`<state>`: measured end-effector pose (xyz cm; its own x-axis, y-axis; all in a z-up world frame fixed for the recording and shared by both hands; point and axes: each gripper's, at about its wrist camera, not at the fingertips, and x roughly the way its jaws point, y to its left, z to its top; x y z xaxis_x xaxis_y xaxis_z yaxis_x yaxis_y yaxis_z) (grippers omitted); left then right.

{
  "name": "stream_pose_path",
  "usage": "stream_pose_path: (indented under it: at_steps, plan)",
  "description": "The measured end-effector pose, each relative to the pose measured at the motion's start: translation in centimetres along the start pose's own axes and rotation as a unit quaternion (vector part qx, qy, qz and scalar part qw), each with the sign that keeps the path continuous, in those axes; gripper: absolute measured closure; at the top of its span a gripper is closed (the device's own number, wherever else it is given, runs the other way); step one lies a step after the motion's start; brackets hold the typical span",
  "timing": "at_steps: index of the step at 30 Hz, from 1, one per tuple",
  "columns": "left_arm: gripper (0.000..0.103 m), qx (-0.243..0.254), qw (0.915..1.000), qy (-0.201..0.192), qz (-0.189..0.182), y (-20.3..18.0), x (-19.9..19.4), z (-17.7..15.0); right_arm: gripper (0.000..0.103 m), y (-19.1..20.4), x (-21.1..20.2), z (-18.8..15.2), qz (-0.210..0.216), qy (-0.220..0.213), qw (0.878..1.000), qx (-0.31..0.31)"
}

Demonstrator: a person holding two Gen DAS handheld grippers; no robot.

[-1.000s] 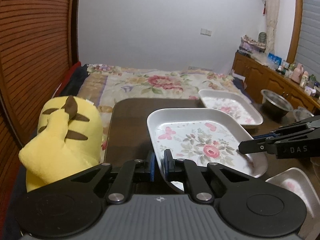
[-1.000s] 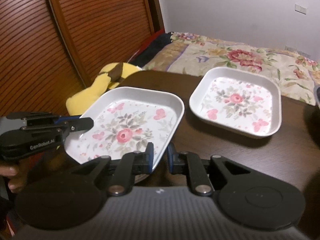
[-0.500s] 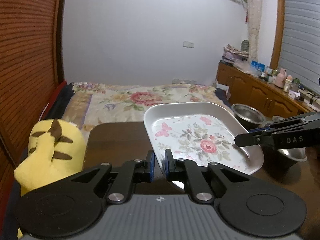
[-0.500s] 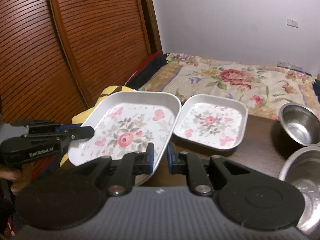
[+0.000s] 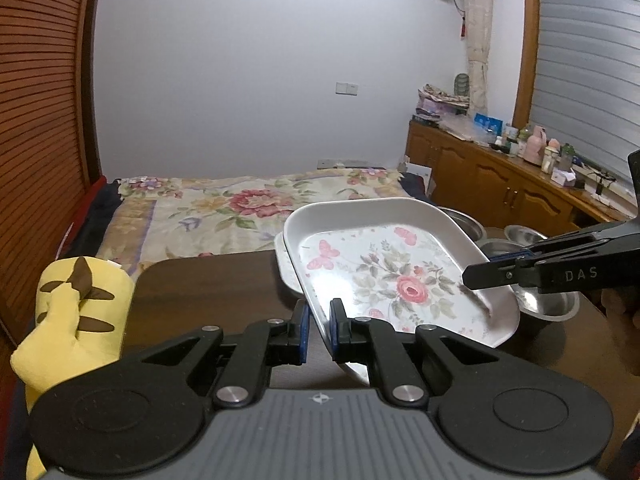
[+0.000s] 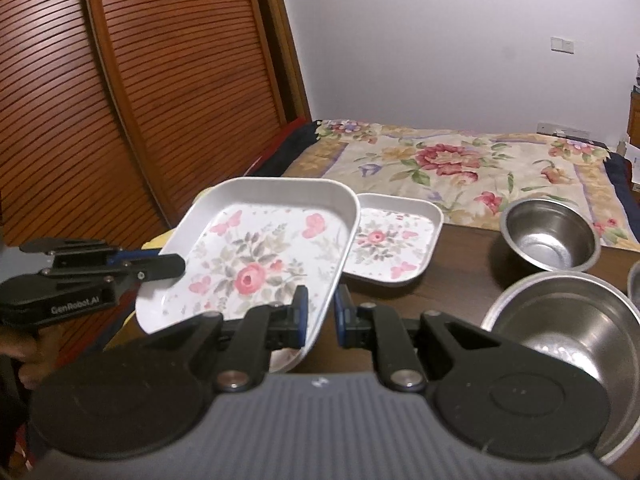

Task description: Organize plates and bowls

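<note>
A square white plate with a rose print (image 5: 392, 268) (image 6: 260, 256) is held in the air above the dark table (image 5: 208, 292). My left gripper (image 5: 318, 330) is shut on its left rim. My right gripper (image 6: 322, 318) is shut on its right rim; it also shows in the left wrist view (image 5: 476, 276). A second floral plate (image 6: 390, 242) lies on the table just beyond and partly under the held one (image 5: 286, 268). Steel bowls (image 6: 548, 236) (image 6: 568, 324) stand to the right.
A yellow plush toy (image 5: 76, 312) sits at the table's left edge. A bed with a floral cover (image 5: 244, 208) lies beyond the table. Wooden cabinets with clutter (image 5: 512, 184) run along the right wall. Slatted wooden doors (image 6: 140, 100) are on the left.
Both grippers have lifted the held plate and carried it toward the second plate, so it now overlaps that plate's near edge. The steel bowls have come into view.
</note>
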<state>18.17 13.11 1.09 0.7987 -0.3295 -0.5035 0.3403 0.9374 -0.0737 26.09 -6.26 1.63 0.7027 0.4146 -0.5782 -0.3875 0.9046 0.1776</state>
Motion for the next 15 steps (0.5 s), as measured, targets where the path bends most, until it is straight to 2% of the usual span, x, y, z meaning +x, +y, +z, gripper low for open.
stream_pose_path:
  at_steps: [15]
  plan:
    - [0.092,-0.001,0.9998,0.012,-0.014,-2.4,-1.3,-1.9,0.088,-0.9,-2.7,-2.5,-0.003,0.006,1.0,-0.008]
